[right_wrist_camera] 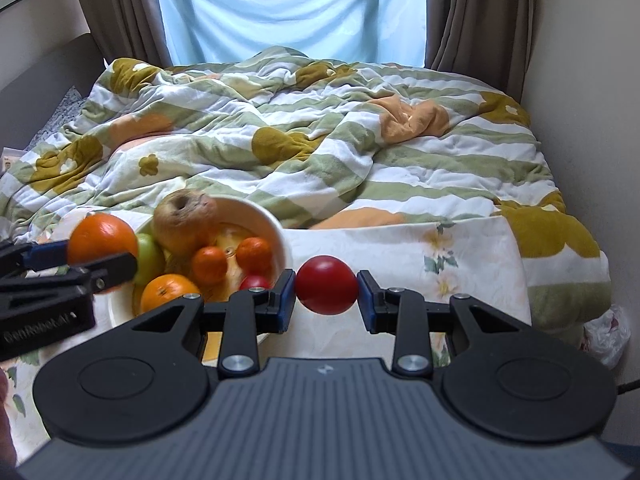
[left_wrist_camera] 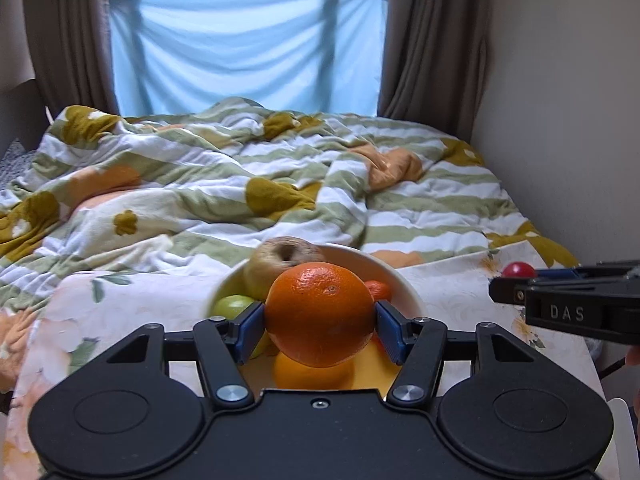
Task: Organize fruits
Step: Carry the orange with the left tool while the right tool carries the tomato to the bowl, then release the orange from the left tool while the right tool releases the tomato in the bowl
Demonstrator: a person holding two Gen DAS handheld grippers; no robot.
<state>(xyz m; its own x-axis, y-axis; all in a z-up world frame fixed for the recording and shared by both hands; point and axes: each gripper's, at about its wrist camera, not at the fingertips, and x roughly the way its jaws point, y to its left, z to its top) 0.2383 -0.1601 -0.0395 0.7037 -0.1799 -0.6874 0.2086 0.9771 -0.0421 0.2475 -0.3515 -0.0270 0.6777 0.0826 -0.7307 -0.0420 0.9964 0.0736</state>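
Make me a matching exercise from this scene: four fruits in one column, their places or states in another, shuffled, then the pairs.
1. large orange
2. red fruit
3. brownish apple
4. green apple

A. gripped in the right gripper
B. at the back of the bowl
C. gripped in the left gripper
D. in the bowl, behind the left gripper's fingers

Pairs: 1-C, 2-A, 3-B, 4-D

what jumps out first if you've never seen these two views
The big orange clamped in the left gripper, held above the white bowl, fills the middle of the left wrist view. In the right wrist view, the right gripper pinches a red fruit to the right of the bowl, which holds a wrinkled apple, small oranges and green fruit. Behind lies a rumpled striped duvet.
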